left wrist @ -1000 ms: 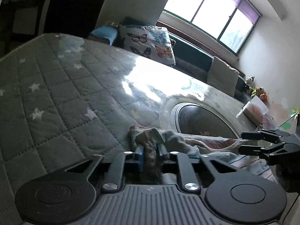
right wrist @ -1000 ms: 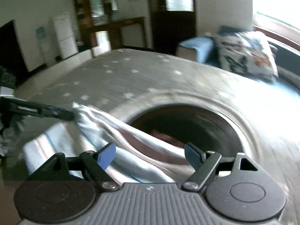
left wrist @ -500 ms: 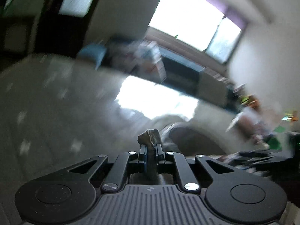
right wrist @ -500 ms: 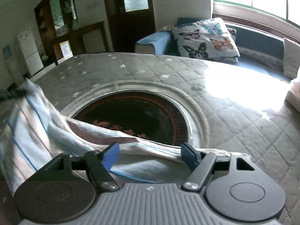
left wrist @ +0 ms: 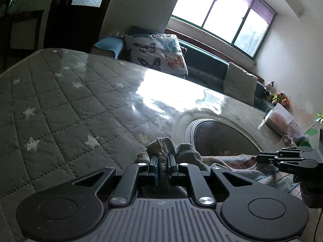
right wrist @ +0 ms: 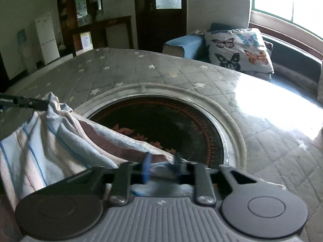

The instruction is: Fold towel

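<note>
The towel (right wrist: 50, 141), thin, limp and light, sags beside the round dark inset (right wrist: 161, 129), each corner best pinched: left gripper (left wrist: 162, 166) clamps one bunched corner, right gripper (right wrist: 160, 169) has just been closing on another edge.

A butterfly cushion (right wrist: 238, 49) lies beyond the quilted star-patterned cover (right wrist: 125, 68).
</note>
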